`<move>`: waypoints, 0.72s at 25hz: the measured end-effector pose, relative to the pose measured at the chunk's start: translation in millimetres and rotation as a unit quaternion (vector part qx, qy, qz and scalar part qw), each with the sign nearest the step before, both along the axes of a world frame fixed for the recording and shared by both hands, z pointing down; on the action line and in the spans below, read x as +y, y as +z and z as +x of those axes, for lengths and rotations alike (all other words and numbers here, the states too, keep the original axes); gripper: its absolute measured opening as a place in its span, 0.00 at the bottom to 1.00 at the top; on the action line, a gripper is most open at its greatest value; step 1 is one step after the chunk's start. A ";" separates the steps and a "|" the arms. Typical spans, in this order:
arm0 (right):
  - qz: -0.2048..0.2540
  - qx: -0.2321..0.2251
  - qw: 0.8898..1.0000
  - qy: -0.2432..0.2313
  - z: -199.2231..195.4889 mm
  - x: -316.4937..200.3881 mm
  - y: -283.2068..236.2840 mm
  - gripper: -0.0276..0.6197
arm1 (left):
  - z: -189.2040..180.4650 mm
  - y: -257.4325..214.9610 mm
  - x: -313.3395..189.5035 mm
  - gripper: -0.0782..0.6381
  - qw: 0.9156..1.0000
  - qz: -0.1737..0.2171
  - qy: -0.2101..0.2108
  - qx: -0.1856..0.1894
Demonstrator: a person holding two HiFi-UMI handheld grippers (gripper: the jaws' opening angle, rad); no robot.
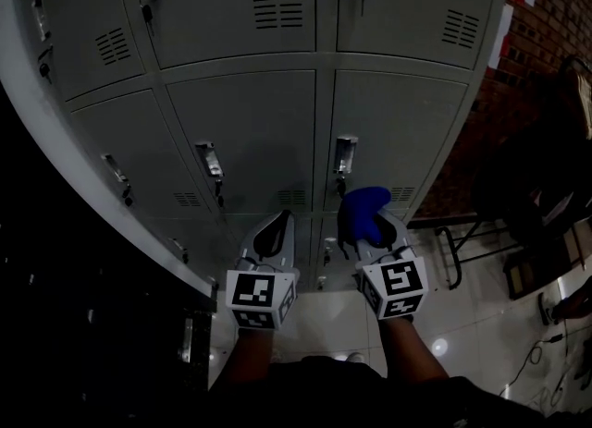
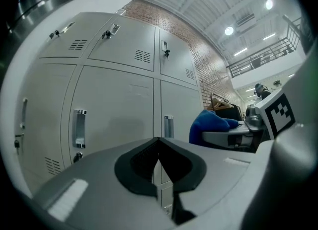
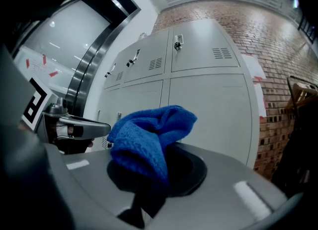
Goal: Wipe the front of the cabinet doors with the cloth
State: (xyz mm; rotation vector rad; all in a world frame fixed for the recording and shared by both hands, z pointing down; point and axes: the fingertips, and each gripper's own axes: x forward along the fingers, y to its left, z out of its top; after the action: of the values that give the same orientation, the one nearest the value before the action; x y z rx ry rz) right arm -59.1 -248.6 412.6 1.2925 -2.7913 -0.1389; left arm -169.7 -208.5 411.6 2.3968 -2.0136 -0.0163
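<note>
Cloth (image 3: pixel 149 134) bunched in clamped right gripper (image 1: pixel 375 232), left gripper (image 2: pixel 159 162) closed empty; risk: snagging door handle (image 1: pixel 344 153), cloth pulls free

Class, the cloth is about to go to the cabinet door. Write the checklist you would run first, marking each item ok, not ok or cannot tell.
1. Cloth gripped by the right tool: ok, jaws shut on it.
2. Enough cloth sticks out past the jaws to wipe with: ok.
3. Cloth touches the cabinet door: not ok, it seems short of it.
4. Left tool empty: ok, jaws together on nothing.
5. Wipe path free: not ok, the door handle is just above the cloth.
6. Cloth damp: cannot tell.
</note>
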 end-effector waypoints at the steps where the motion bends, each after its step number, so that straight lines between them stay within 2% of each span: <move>1: 0.003 0.003 1.000 0.005 1.7 -1.3 -1.0 0.14 | -1.2 -0.1 -0.1 0.12 1.000 0.000 -0.001 0.002; 6: 0.017 0.007 1.000 0.007 -1.8 -3.4 -7.2 0.13 | -1.7 -2.5 -2.0 0.12 1.000 0.004 0.001 0.003; 11: 0.030 0.013 0.999 0.002 -5.5 -3.2 -11.1 0.13 | -6.7 -6.2 -4.2 0.12 0.999 0.014 -0.016 -0.035; 18: 0.030 0.005 1.000 0.002 -5.7 -6.3 -14.0 0.13 | -4.3 -9.9 -8.3 0.13 0.999 0.017 -0.007 -0.042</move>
State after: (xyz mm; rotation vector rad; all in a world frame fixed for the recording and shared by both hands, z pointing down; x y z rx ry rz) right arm -64.7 -254.9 398.7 1.3076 -2.7963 -0.2305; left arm -174.1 -216.8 401.7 2.4426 -2.0831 0.0521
